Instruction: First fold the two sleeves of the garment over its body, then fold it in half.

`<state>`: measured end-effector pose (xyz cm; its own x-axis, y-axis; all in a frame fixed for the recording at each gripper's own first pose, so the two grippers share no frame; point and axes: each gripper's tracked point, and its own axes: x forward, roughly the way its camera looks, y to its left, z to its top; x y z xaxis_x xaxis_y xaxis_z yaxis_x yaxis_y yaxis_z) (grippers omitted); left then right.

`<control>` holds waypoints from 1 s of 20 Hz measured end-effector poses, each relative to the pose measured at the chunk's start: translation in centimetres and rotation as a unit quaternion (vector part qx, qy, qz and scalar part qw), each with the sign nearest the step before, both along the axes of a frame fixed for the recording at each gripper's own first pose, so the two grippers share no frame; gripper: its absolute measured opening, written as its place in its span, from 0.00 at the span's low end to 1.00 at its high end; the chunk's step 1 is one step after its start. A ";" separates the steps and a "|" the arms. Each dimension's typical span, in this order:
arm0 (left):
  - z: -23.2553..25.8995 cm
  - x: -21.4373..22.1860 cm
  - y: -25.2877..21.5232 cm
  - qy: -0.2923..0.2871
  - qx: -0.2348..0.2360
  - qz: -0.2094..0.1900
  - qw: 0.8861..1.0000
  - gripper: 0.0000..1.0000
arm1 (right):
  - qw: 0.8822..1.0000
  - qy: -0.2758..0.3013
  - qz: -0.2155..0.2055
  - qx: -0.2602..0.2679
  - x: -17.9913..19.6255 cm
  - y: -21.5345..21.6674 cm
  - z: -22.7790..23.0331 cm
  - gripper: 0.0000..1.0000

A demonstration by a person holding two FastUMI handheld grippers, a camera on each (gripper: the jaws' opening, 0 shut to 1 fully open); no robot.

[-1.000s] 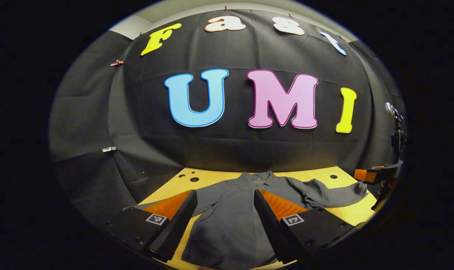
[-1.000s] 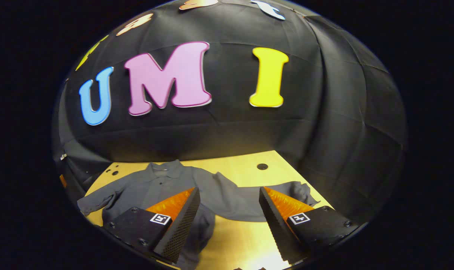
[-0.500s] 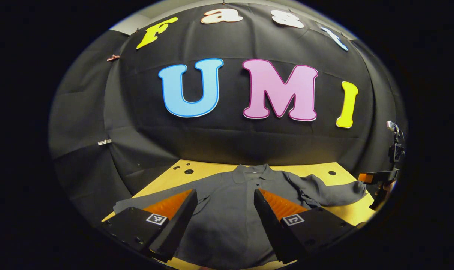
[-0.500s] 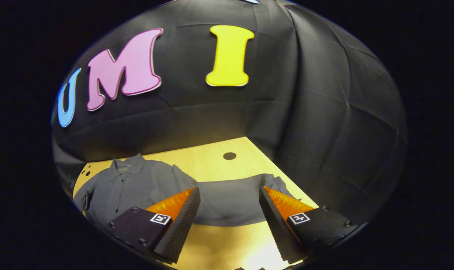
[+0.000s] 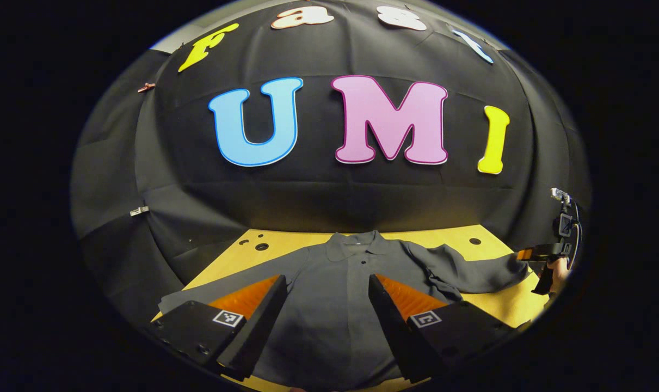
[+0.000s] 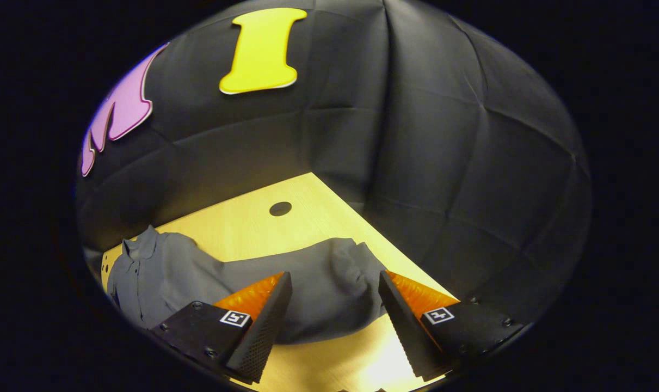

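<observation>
A dark grey collared shirt (image 5: pixel 340 294) lies flat on the yellow wooden table (image 5: pixel 285 245), collar toward the back wall, both sleeves spread outward. My left gripper (image 5: pixel 326 318) hovers open above the shirt's body, nothing between its fingers. In the left gripper view the right sleeve (image 5: pixel 470 272) reaches to the table's right edge, where the other gripper (image 5: pixel 536 255) and a hand sit by the cuff. In the right gripper view my right gripper (image 6: pixel 332 321) stands open with that sleeve's end (image 6: pixel 329 283) between and just beyond its fingers; the shirt's body (image 6: pixel 149 277) lies at the left.
The black cloth wall closes the table at the back and on both sides. Round holes (image 5: pixel 262 246) dot the tabletop near its back corners, one hole (image 6: pixel 280 208) beyond the right sleeve. Bare table (image 6: pixel 329 365) lies in front of the right sleeve.
The right gripper has swung rightward and closed in on the right sleeve's end, which now lies between its fingers. The left gripper has edged forward over the shirt's body.
</observation>
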<state>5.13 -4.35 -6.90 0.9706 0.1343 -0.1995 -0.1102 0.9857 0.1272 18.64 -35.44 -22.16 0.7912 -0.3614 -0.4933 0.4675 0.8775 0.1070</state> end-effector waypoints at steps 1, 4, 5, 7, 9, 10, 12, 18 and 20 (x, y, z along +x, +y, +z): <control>0.1 0.2 0.0 -0.001 0.003 -0.001 1.000 0.95 | 1.000 0.006 -0.006 0.008 0.2 -0.6 -0.8 0.99; 0.3 0.6 -0.2 0.001 0.006 -0.001 1.000 0.95 | 0.999 0.017 -0.025 0.032 1.0 -2.1 -2.3 0.99; 0.1 0.7 -0.4 0.003 0.006 -0.001 1.000 0.95 | 0.999 0.019 -0.027 0.035 1.0 -2.5 -2.5 0.99; -0.2 1.0 -0.7 0.008 0.004 -0.003 1.000 0.95 | 0.998 0.028 -0.031 0.041 1.2 -2.9 -2.8 0.99; -0.6 1.2 -1.1 0.015 -0.004 -0.004 1.000 0.95 | 0.997 0.043 -0.035 0.056 1.4 -3.4 -3.8 0.99; -0.9 1.3 -1.2 0.019 -0.005 -0.005 1.000 0.95 | 0.996 0.050 -0.043 0.061 1.5 -3.8 -4.3 0.99; -1.0 1.6 -1.4 0.023 -0.003 -0.006 1.000 0.95 | 0.994 0.063 -0.050 0.075 1.9 -4.0 -5.6 0.99; -1.0 2.0 -1.6 0.036 -0.008 0.001 0.999 0.95 | 0.993 0.093 -0.050 0.059 1.9 -4.2 -7.1 0.98; -0.9 1.9 -1.1 0.035 -0.013 0.011 0.999 0.95 | 0.993 0.104 -0.040 0.032 1.5 -4.6 -7.1 0.71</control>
<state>7.00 -5.48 -7.76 0.9510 0.1495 -0.2707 -0.1240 0.9863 0.1089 20.12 -40.09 -29.28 0.6403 -0.3808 -0.6671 0.5525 0.8317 0.0555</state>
